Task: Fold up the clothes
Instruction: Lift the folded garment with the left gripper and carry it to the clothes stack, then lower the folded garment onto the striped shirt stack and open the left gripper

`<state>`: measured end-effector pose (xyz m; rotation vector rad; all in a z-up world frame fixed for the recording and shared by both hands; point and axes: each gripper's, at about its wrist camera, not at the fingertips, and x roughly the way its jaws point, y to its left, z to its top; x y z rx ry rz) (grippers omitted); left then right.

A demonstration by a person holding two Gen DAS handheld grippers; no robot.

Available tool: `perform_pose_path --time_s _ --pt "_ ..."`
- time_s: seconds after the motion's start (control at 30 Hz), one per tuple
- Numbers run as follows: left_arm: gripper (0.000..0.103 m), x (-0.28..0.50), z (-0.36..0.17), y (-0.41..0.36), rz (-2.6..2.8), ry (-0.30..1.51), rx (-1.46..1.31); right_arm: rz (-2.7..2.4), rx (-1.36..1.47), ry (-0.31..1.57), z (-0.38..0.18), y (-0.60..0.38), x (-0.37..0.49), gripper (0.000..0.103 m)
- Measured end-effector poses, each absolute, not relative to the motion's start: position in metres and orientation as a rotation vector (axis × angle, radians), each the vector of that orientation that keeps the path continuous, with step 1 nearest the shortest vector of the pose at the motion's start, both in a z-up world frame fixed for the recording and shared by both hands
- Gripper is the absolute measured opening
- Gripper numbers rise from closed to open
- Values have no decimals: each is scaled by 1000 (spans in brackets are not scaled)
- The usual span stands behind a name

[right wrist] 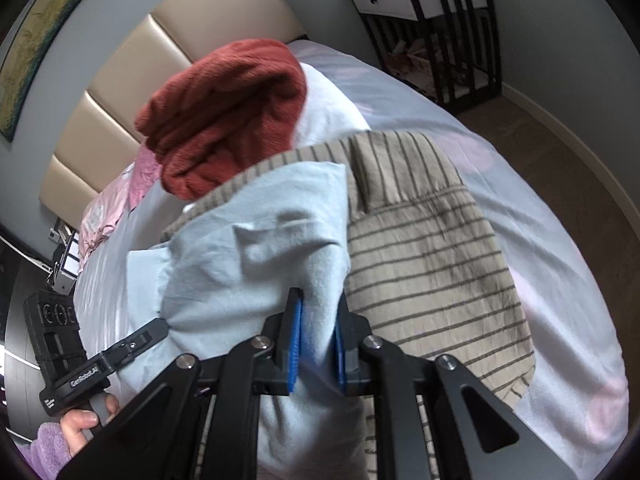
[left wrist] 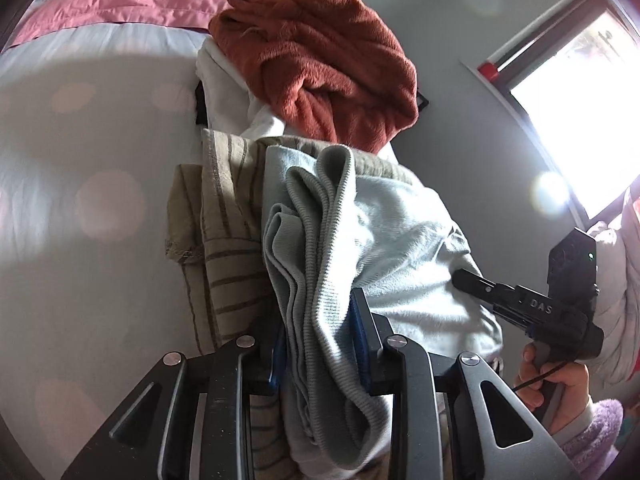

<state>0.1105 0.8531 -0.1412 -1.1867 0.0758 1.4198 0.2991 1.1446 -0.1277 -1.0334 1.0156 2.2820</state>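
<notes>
A pale blue garment (left wrist: 400,240) (right wrist: 256,264) is held up between both grippers over the bed. My left gripper (left wrist: 320,320) is shut on its bunched ribbed hem. My right gripper (right wrist: 316,332) is shut on another edge of the same garment. Each gripper shows in the other's view: the right gripper (left wrist: 464,278) at the garment's right side, the left gripper (right wrist: 160,326) at its left. Under the blue garment lies a beige striped garment (left wrist: 228,248) (right wrist: 432,264) spread on the bed.
A rust-red fleece (left wrist: 320,52) (right wrist: 228,116) is heaped on white cloth (left wrist: 224,92) beyond the striped garment. A pink pillow (left wrist: 120,4) lies at the padded headboard (right wrist: 132,72). The pale bed sheet (right wrist: 560,272) spreads around. A bright window (left wrist: 580,112) and a dark side table (right wrist: 436,28) stand nearby.
</notes>
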Motion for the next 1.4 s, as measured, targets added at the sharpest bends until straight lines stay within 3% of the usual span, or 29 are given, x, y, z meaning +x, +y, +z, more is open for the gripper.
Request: perform_pose_path --time_s 0.13,0.27,0.33,0.53,0.67,0.93,1.13,1.4 --pt "36 110 -144 858 1414 120 -1184 2244 -1068 997 -142 1146 292 15" --pt "52 112 -123 848 1459 181 -1101 2251 -1050 978 -129 1145 299 21" --pt "54 111 -109 837 1492 193 -1047 2242 -1030 910 -114 1142 306 22" --pt "53 118 -71 847 1503 263 -877 2299 -950 817 -77 1135 315 22" --pt "44 121 -67 872 1468 298 -872 2350 -955 725 -70 1127 288 21" --pt "39 100 -106 900 1505 296 -1001 2359 -934 796 -105 1142 241 20" --pt "39 84 -137 905 1474 256 -1085 2309 -917 899 -139 1160 239 8" --pt "40 89 -118 892 1460 281 -1044 2269 -909 931 -121 1157 254 9"
